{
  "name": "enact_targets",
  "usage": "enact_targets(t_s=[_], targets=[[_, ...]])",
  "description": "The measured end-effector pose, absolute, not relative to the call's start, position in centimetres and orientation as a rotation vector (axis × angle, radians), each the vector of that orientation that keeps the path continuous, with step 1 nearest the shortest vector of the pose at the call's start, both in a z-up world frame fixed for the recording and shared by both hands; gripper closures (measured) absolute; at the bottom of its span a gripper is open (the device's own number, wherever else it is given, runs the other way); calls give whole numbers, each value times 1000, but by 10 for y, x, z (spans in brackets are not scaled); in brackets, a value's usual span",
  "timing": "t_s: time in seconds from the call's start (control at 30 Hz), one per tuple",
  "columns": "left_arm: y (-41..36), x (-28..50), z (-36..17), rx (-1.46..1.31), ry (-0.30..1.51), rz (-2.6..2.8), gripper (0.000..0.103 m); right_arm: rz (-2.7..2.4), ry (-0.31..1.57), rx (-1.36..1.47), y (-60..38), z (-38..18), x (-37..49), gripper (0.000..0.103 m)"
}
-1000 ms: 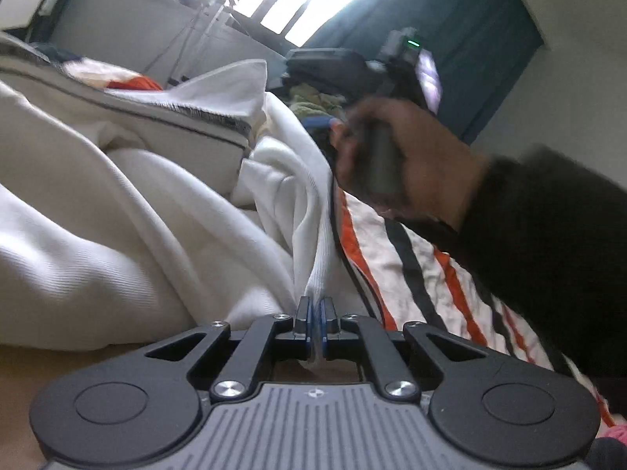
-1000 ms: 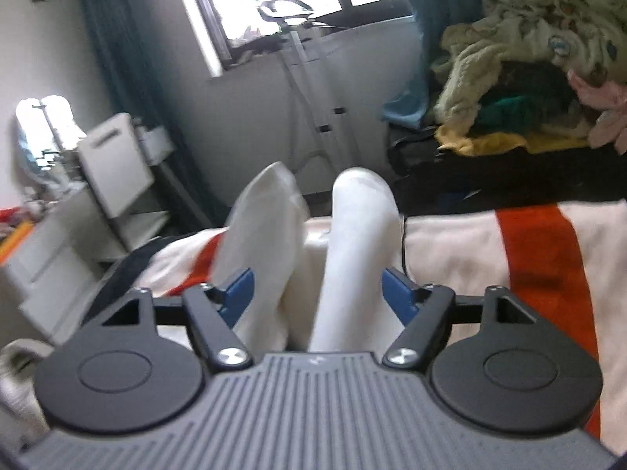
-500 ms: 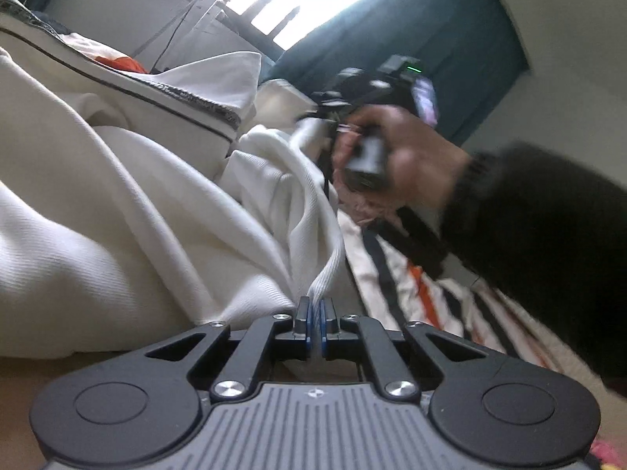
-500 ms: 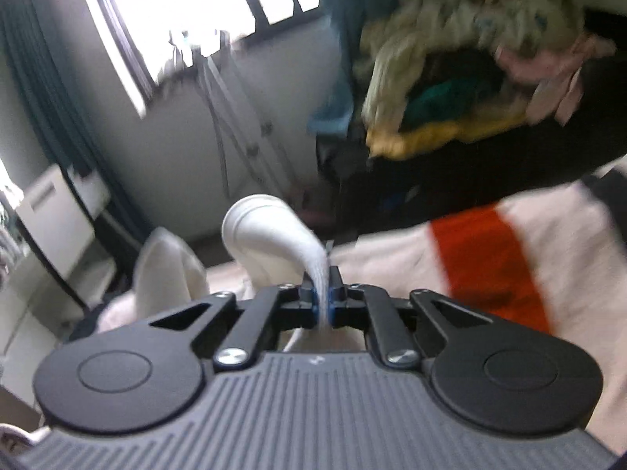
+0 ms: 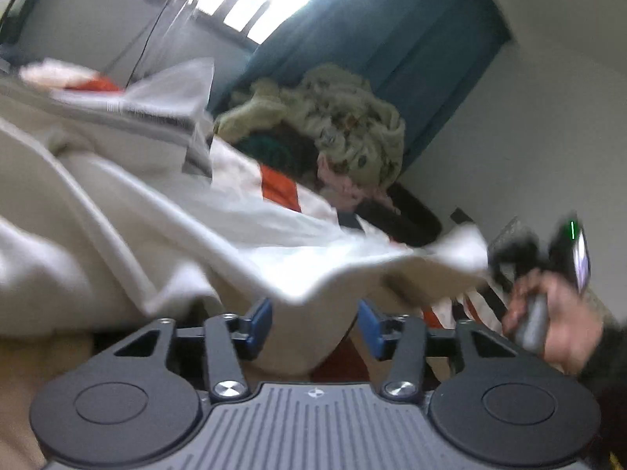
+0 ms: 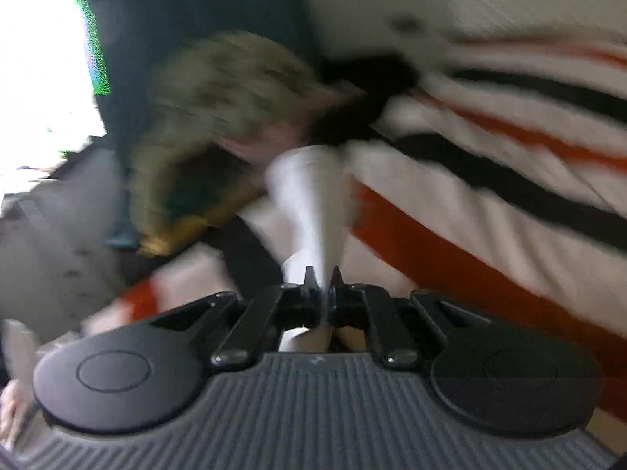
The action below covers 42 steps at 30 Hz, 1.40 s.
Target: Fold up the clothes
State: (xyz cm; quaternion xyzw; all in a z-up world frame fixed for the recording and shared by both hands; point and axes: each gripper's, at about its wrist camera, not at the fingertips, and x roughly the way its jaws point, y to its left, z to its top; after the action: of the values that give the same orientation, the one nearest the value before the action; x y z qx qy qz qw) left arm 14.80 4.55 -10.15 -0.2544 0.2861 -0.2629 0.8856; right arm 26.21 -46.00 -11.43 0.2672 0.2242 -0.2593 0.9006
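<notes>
Pulling soft, light white cloth: right gripper jaws pinch its edge; left gripper jaws opening, cloth loose btwn

A bright window fills the upper left of the left wrist view, its glare washing out the panes so that only dark bars show across it. Beside it hangs a teal curtain, reaching down toward the corner. To the right stands a plain pale wall, grey in the shade. Below the window the wall is dull grey, with thin white rods of some frame leaning against it. In the right wrist view everything is blurred; the window is a white blaze beside the dark curtain.
</notes>
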Motion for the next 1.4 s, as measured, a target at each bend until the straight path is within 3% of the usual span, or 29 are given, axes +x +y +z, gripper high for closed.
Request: enact_targets(t_s=[0.17,0.23,0.33,0.37,0.4,0.6,0.87,0.9,1.03,1.13,1.4], targets=[[47,139,-113,-571,652,-469,39,-613,682,1114,-513,-211,207,93],[58,137,-116,-652,698,-395,39,-609,695,1241,-514,-225,197,89],[82,143,-116,-820,728,-313,30,-630,681,1260,-510,-223,192,60],[91,141,-114,-854,726,-296,28,-635,660,1261,-510,-222,189,40],[100,139,-112,-868,720,-272,27,-639,637,1263,-511,-220,187,28],[167,150,-104,-882,739,-21,27,-742,695,1195,-509,-222,185,27],[253,162,-131,-1321,738,237,28,-732,686,1090,-499,-202,175,28],[260,164,-138,-1378,726,251,31,-731,680,1099,-499,-200,172,28],[277,166,-152,-1490,680,344,65,-730,669,1102,-501,-194,169,28],[278,166,-145,-1422,661,359,78,-737,646,1103,-502,-187,165,28],[289,144,-90,-1176,513,366,87,-725,635,1090,-496,-183,163,28]])
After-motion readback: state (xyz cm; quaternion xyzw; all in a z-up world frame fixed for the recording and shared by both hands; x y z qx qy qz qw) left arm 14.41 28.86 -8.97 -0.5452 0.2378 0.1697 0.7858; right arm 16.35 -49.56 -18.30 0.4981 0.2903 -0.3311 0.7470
